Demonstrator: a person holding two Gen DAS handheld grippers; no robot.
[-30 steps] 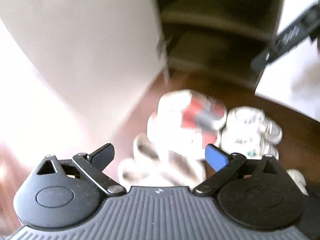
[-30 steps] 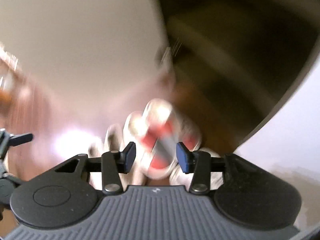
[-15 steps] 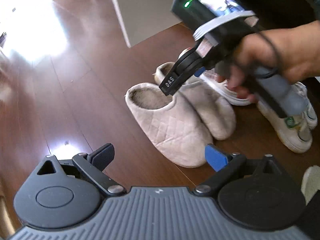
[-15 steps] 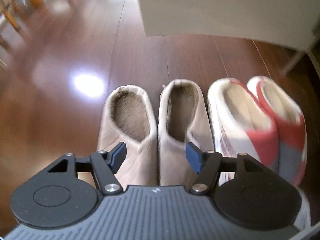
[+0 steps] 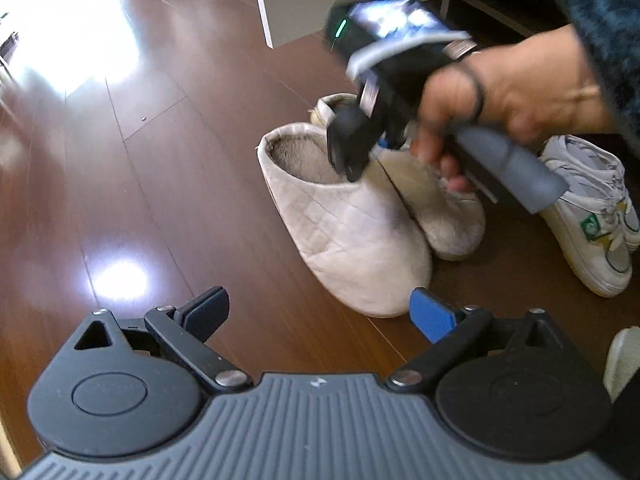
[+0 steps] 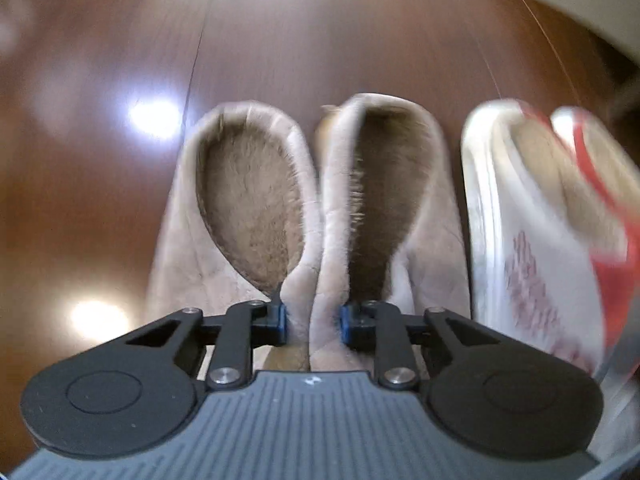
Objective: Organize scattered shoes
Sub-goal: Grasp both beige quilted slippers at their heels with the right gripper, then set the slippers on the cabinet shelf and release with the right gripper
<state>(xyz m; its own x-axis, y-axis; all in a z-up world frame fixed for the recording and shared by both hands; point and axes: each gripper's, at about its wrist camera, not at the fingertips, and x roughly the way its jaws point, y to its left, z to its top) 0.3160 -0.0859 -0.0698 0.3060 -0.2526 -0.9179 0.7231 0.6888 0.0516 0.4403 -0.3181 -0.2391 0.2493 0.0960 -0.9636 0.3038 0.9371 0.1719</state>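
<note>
Two beige quilted slippers [image 6: 248, 200] [image 6: 384, 200] lie side by side on the dark wood floor, furry openings up. My right gripper [image 6: 312, 318] points steeply down with one finger in each slipper. Its jaws are closing, and the blue pads pinch the two touching inner walls between them. The left wrist view shows the same right gripper [image 5: 366, 152], held by a person's hand [image 5: 520, 96], sunk into the slippers [image 5: 352, 232]. My left gripper [image 5: 320, 308] hovers open over the floor just short of the near slipper's toe, with nothing between its fingers.
A pair of white-and-red sneakers [image 6: 532, 240] lies right of the slippers. White sneakers with a green logo [image 5: 588, 220] sit beyond them. A white cabinet [image 5: 320, 0] stands at the back, with dark shelves to its right. Bare floor [image 5: 120, 160] stretches left.
My right gripper has dropped onto the slippers and its jaws have narrowed onto their adjoining walls. The left gripper has sunk a little, bringing the slippers closer in its view.
</note>
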